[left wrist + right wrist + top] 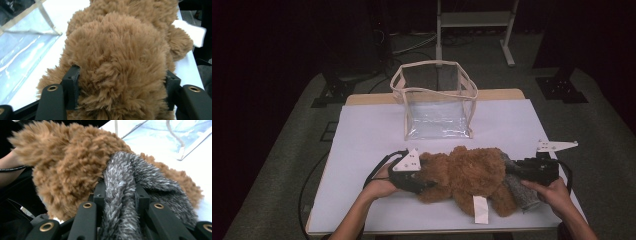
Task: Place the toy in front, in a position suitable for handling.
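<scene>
White paper covers the wooden table (362, 150) I am working over, with a dark room and a grey floor behind it. My left gripper (422, 182) has its jaws pressed into one end of the fluffy brown plush toy (464, 175); in the left gripper view the black pads dig into the fur on both sides, so it is pinching the toy (117, 62) across a thick fold. My right gripper (512, 169) comes in from the other end, and in the right gripper view its jaws stand close together, clamped on a grey, speckled fuzzy part (125, 202) of the toy (70, 165). That grey part (522, 192) shows on the high view just below the right gripper.

I see the toy lying lengthwise on the paper near the front edge of the table, stretched between the two grippers. A white fabric tag (480, 209) hangs from its underside toward me; I cannot read any writing on it.

Behind the toy, well apart from it, stands a clear plastic bag with cream trim (437, 100), open at the top. I see nothing inside it.
</scene>
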`<state>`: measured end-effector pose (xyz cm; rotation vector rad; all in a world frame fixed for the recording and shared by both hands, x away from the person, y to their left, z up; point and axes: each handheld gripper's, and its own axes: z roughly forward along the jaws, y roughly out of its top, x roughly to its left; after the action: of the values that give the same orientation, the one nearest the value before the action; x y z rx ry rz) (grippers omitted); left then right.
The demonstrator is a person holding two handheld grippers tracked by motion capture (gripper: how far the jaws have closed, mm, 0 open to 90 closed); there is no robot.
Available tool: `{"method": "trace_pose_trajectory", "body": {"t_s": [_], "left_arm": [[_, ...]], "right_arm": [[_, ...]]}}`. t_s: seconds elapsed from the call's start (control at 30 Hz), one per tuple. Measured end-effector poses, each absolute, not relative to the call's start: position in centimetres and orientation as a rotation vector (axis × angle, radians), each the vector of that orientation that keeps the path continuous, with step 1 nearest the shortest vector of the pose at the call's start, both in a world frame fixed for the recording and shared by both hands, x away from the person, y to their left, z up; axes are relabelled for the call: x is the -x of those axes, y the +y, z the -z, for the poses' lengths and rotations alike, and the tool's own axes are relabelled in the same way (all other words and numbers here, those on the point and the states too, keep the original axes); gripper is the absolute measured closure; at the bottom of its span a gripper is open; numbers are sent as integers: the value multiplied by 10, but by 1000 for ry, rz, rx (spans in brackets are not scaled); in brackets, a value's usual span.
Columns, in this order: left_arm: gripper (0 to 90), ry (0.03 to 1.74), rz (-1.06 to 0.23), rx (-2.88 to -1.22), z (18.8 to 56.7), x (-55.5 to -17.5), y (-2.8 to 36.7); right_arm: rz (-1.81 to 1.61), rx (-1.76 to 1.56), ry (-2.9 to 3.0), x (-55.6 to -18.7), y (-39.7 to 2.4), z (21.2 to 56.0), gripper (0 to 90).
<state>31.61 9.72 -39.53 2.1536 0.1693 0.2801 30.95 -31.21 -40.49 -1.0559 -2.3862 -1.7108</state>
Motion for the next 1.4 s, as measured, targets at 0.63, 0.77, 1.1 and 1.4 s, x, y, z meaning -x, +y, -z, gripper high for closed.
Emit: {"method": "trace_pose_trajectory", "body": {"t_s": [0.63,0.77,1.1,1.4], "left_arm": [[389,139,-267,-2190,374,-318,74],[387,175,-296,-2230,371,-313,92],[332,234,-295,-2231,381,-306,121],[252,234,-293,-2197,384,-307,123]], "right_arm": [[1665,1104,-2468,-304,-327,385,709],[1665,1053,-2445,-315,-307,397,709],[1485,1025,-2566,-322,-280,427,704],[1392,1150,-2646,-309,-317,431,701]]}}
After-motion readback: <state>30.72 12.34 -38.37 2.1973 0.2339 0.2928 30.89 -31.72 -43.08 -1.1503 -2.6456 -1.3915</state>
